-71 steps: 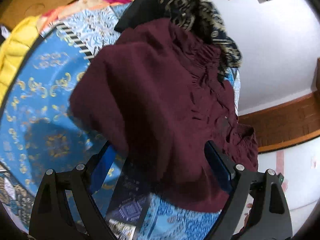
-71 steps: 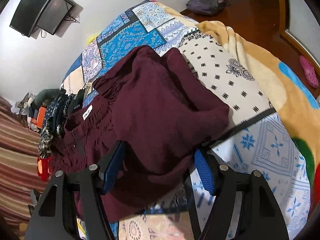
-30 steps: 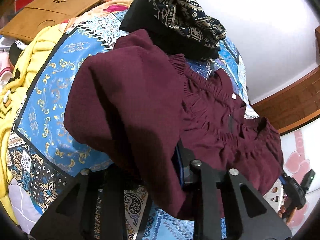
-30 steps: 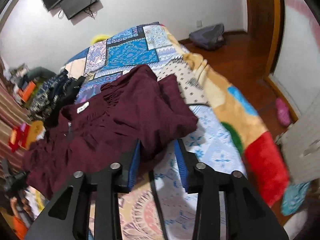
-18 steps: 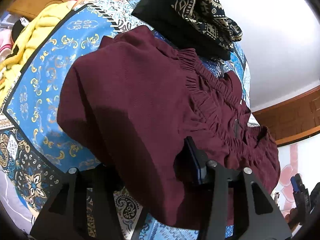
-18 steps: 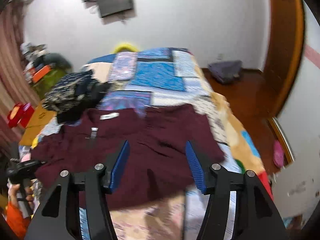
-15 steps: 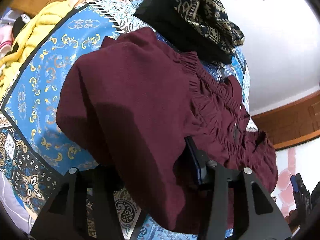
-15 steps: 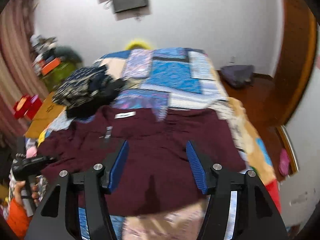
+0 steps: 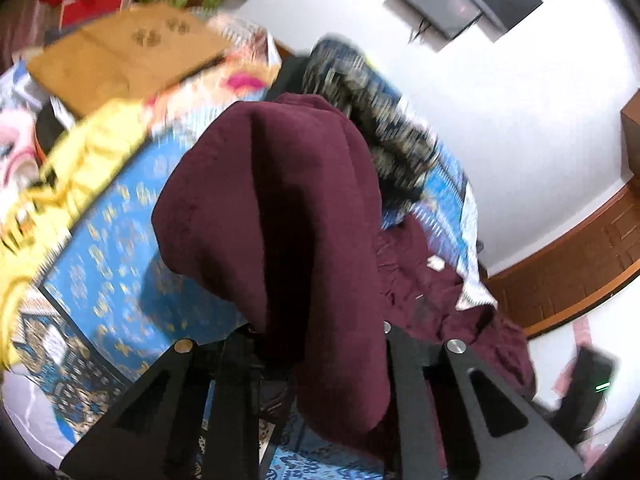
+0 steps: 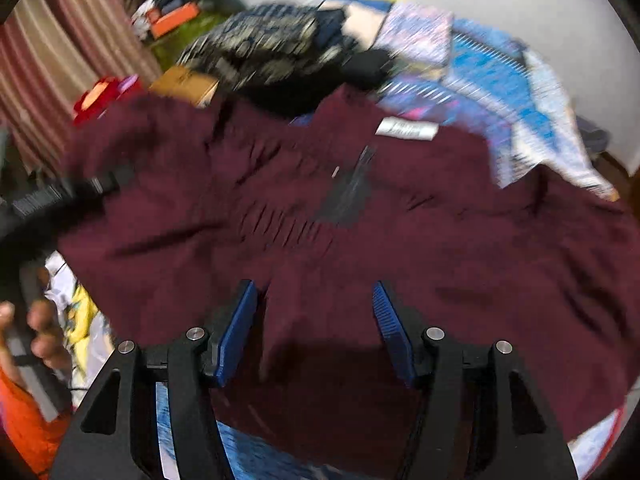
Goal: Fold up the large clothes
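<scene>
Jaws of left gripper [image 9: 320,344] just closed narrow on a raised fold of the dark maroon, pleated cloth garment [image 10: 360,220]; jaws of right gripper [image 10: 316,328] standing apart, blue pads [image 10: 236,332] either side of the near hem, not pressing, cloth between them. Garment spread across the near edge of the blue patchwork bedspread [image 9: 120,240], beside a heap of dark patterned clothes [image 10: 260,44]. Probably mid-fold: best to close right on the hem, lift both evenly, carry the fold across without dragging, lay flat.
</scene>
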